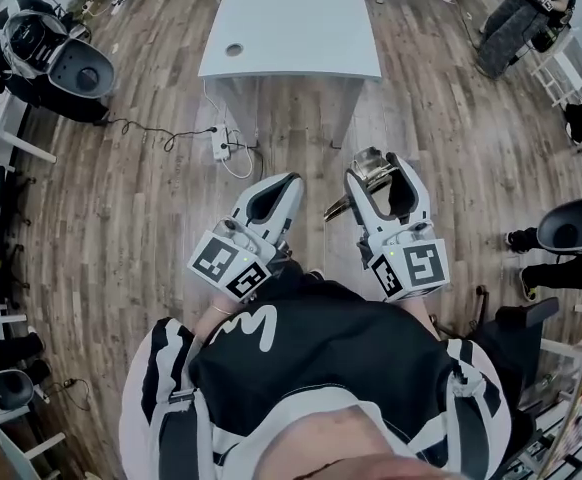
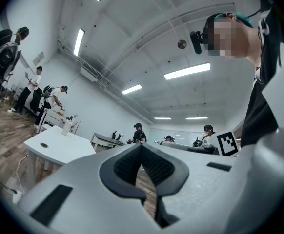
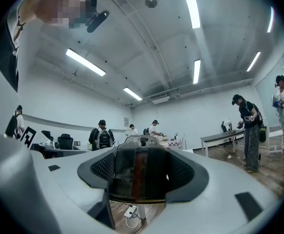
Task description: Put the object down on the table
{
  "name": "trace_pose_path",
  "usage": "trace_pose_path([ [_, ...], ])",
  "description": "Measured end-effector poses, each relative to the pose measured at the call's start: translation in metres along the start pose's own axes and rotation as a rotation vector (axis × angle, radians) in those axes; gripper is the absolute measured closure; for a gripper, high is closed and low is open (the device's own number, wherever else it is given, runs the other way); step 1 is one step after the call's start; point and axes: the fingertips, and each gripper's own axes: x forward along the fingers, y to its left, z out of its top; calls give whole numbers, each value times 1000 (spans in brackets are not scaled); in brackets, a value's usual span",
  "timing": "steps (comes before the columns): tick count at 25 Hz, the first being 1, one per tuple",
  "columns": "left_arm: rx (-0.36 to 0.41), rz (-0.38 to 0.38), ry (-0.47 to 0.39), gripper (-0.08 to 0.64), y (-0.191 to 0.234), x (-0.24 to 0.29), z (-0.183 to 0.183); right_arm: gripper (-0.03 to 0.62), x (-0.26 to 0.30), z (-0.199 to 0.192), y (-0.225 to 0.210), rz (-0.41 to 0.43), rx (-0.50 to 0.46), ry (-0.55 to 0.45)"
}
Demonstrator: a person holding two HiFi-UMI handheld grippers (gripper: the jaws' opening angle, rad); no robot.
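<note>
Right gripper (image 1: 383, 170) (image 3: 142, 152) is clamped on a dark shiny object (image 1: 369, 160) (image 3: 136, 174), with both jaws pressed on its sides. In the right gripper view the object fills the gap between the pads and looks dark and see-through, with a red-brown streak down the middle; can't tell what kind of thing it is. In the head view a thin part of it sticks out toward the left gripper (image 1: 289, 181) (image 2: 142, 149). The left gripper's jaws meet at the tips and hold nothing; a sliver of floor shows through the slit lower down. The 2 grippers are held side by side, close in front of the person's black-and-white top (image 1: 311, 368), tips pointing away from the body. Their square-marker cubes (image 1: 233, 263) (image 1: 411, 268) sit at the body end. The object is up in the air over the brown wood-plank floor (image 1: 121, 208), short of the near edge of the white rectangular table (image 1: 291, 28) (image 2: 59, 147) and not resting on it. The table has 1 round hole (image 1: 234, 50) near its near-left corner. A white power strip (image 1: 219, 148) with a cable lies on the floor just off that corner. A black chair (image 1: 76, 68) stands at the far left of the floor. The gripper views show other people standing at tables in the background.
</note>
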Motion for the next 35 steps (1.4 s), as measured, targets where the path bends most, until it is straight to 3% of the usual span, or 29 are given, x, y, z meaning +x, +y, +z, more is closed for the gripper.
trace_pose_path([
  [9, 34, 16, 12, 555, 15, 3, 4, 284, 11, -5, -7, -18, 22, -4],
  [16, 35, -33, 31, 557, 41, 33, -1, 285, 39, -11, -27, -55, 3, -1],
  [24, 53, -109, 26, 557, 106, 92, 22, 284, 116, -19, -52, -98, -9, 5],
  [35, 62, -145, 51, 557, 208, 150, 44, 285, 227, -13, -88, -162, -26, -23],
])
